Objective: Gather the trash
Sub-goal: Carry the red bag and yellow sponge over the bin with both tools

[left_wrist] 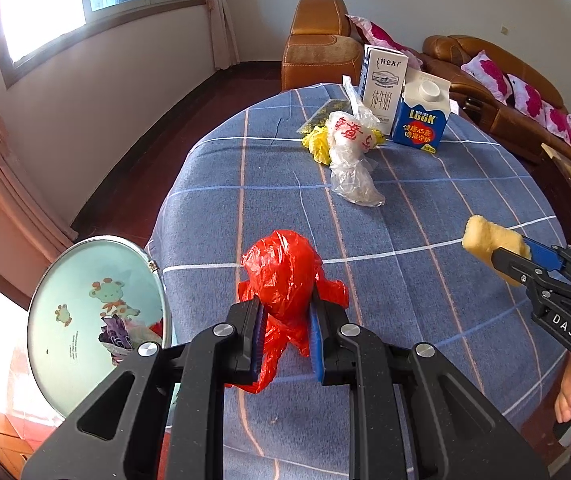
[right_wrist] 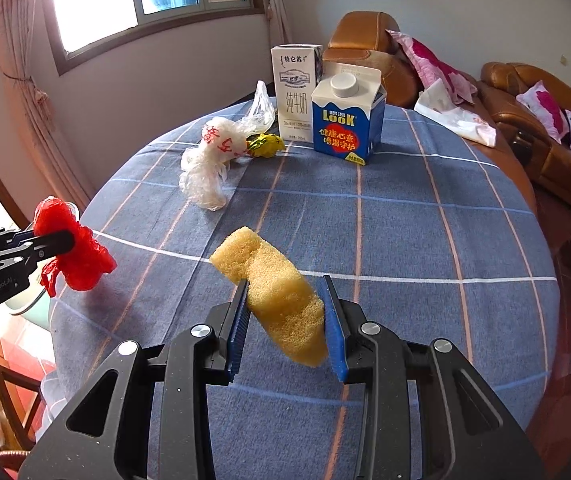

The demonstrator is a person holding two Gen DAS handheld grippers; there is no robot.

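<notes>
1. Enamel basin (left_wrist: 85,312): off the left edge of the plaid-covered table (left_wrist: 405,280), lower than the tabletop; cartoon animals printed inside; crumpled wrappers, one purple, lie in it, their kind hard to make out.

2. Left gripper (left_wrist: 287,332): fingers closed partway, clamped on a crumpled red plastic bag (left_wrist: 285,276); the bag is held above the table's near-left edge, beside the basin, with loose ends hanging below the pads.

3. Clear plastic bag with red print (left_wrist: 351,152): lying on the table toward its far side, well apart from both grippers.

4. Yellow crumpled wrapper (left_wrist: 316,142): touching the clear bag, on the table's far side.

5. White milk carton (left_wrist: 383,88): upright at the table's far edge, behind the clear bag.

6. Blue "LOOK" carton (left_wrist: 421,116): upright with white cap, just beside the white carton on the table.

7. Right gripper (right_wrist: 287,322): fingers closed partway against a yellow sponge (right_wrist: 273,292); the sponge is held tilted above the table's near-right part, clear of the cloth.

8. Brown leather sofa (left_wrist: 505,80): beyond the table, with pink floral cushions on it.
</notes>
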